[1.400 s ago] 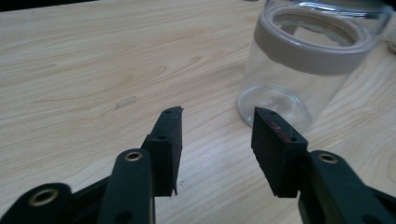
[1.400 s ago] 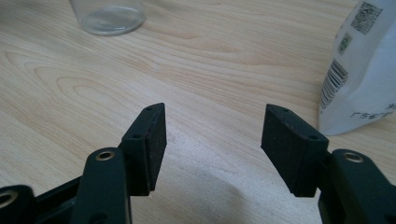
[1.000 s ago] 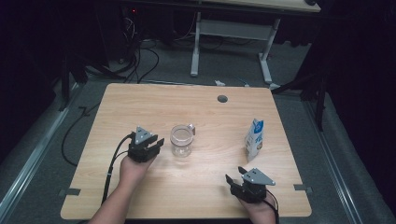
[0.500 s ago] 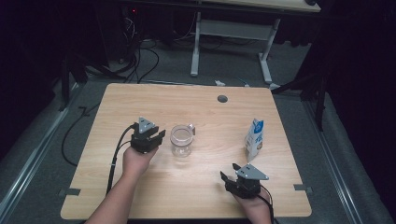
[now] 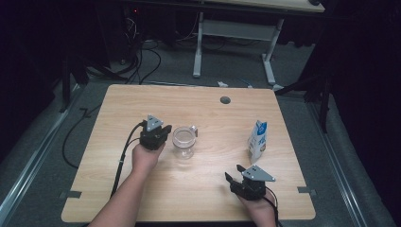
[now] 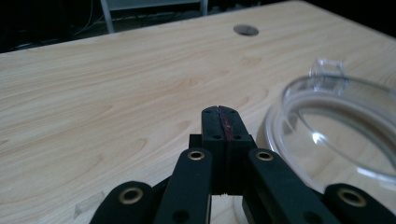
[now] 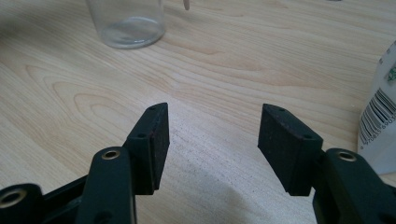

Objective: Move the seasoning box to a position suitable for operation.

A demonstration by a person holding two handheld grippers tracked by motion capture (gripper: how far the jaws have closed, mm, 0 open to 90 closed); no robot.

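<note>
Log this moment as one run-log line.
left gripper: just closed, shut, empty, beside clear glass cup | right gripper: open, empty | milk carton: upright, untouched | wooden table

Colours and patterns, table scene, dim surroundings.
Table: pale wood with wavy tan grain; dark grey round hole at 12 o'clock. Glass cup: clear, colourless. Carton at 3 o'clock: white with blue print, black barcode. Left hand-held gripper: black, thin red line along the pad seam, brass-coloured rivets, grey top plate. Right hand-held gripper: black, grey top plate. Floor: dark grey.
</note>
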